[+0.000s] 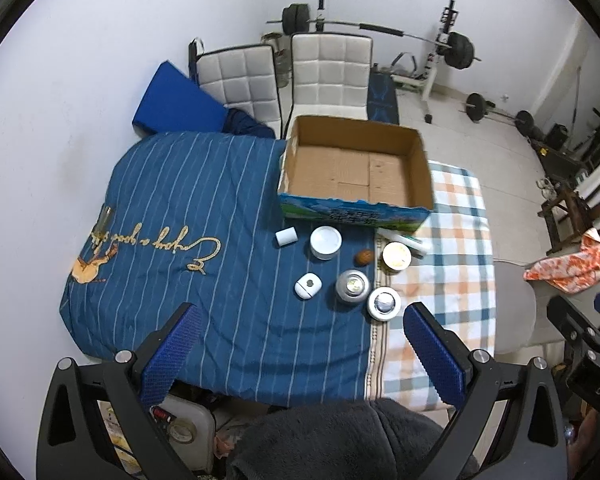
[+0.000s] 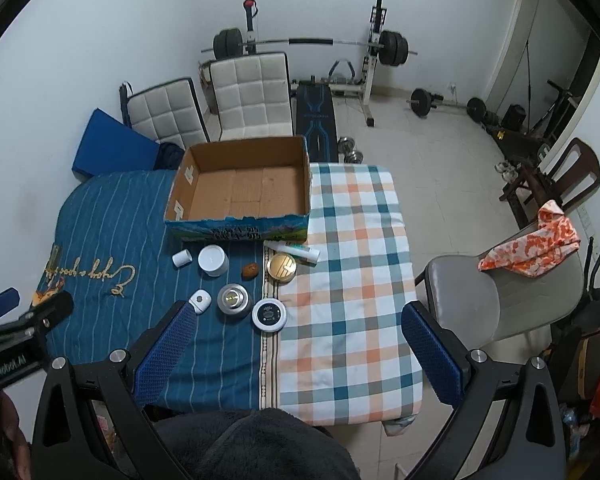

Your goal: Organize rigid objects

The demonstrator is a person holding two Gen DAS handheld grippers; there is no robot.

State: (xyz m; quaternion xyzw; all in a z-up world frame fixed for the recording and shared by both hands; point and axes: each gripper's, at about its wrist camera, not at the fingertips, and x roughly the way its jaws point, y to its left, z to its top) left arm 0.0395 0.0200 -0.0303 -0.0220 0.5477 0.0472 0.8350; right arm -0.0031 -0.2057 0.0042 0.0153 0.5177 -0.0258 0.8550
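Note:
An empty cardboard box [image 1: 356, 168] [image 2: 244, 188] stands at the far side of the table. In front of it lie several small items: a small white cylinder [image 1: 286, 237], a white jar [image 1: 325, 242], a brown nut-like object [image 1: 364, 257], a gold-lidded tin [image 1: 396, 256], a white tube [image 1: 404, 239], a white oval case [image 1: 307, 285], a silver jar [image 1: 352, 286] and a round blue-topped tin [image 1: 383, 304] [image 2: 269, 315]. My left gripper [image 1: 300, 320] and right gripper [image 2: 300, 316] are both open and empty, held above the table's near side.
The table carries a blue striped cloth [image 1: 188, 208] on the left and a plaid cloth [image 2: 352, 264] on the right. Two white chairs [image 1: 328, 72] stand behind it. A grey chair [image 2: 484, 300] with an orange cloth stands to the right. Weight equipment lines the back wall.

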